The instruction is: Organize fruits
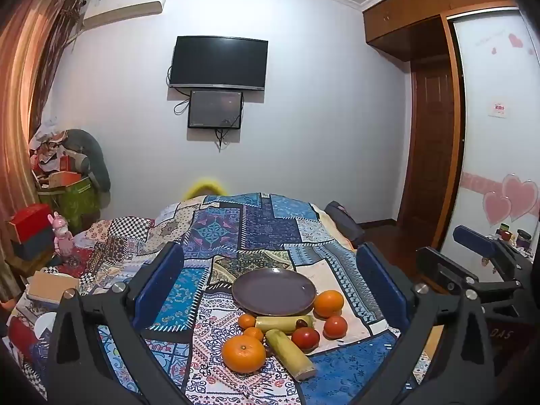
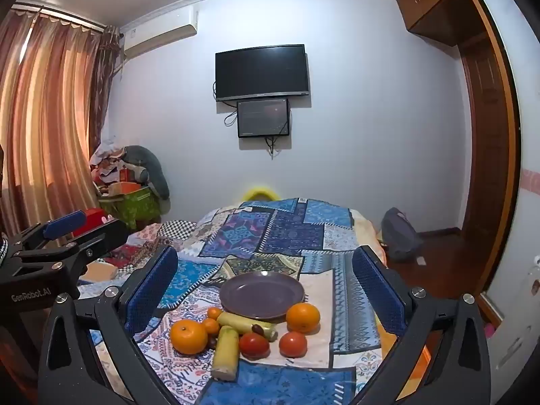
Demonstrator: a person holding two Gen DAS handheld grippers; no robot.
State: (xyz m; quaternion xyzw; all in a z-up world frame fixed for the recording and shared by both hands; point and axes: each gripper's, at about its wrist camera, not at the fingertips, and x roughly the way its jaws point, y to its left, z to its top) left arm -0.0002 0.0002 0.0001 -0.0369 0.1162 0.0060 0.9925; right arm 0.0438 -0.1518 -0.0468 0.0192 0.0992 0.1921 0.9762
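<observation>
An empty purple plate (image 1: 273, 291) (image 2: 262, 294) lies on the patchwork cloth. In front of it lie two large oranges (image 1: 243, 353) (image 1: 328, 303), two small oranges (image 1: 246, 321), two red tomatoes (image 1: 305, 338) (image 1: 335, 326), two yellow-green stalk pieces (image 1: 289, 353) (image 1: 283, 324) and a dark date (image 1: 299, 323). The same pile shows in the right wrist view: oranges (image 2: 188, 336) (image 2: 302, 317), tomatoes (image 2: 254, 344) (image 2: 293, 344), stalks (image 2: 225, 351). My left gripper (image 1: 270, 283) is open and empty, held back from the pile. My right gripper (image 2: 266, 287) is open and empty too.
The cloth covers a bed (image 1: 256, 222). Boxes and clutter (image 1: 64, 182) stand at the left by the curtain. A TV (image 1: 219, 62) hangs on the far wall. A wardrobe (image 1: 435, 128) and a bag (image 2: 398, 233) are at the right.
</observation>
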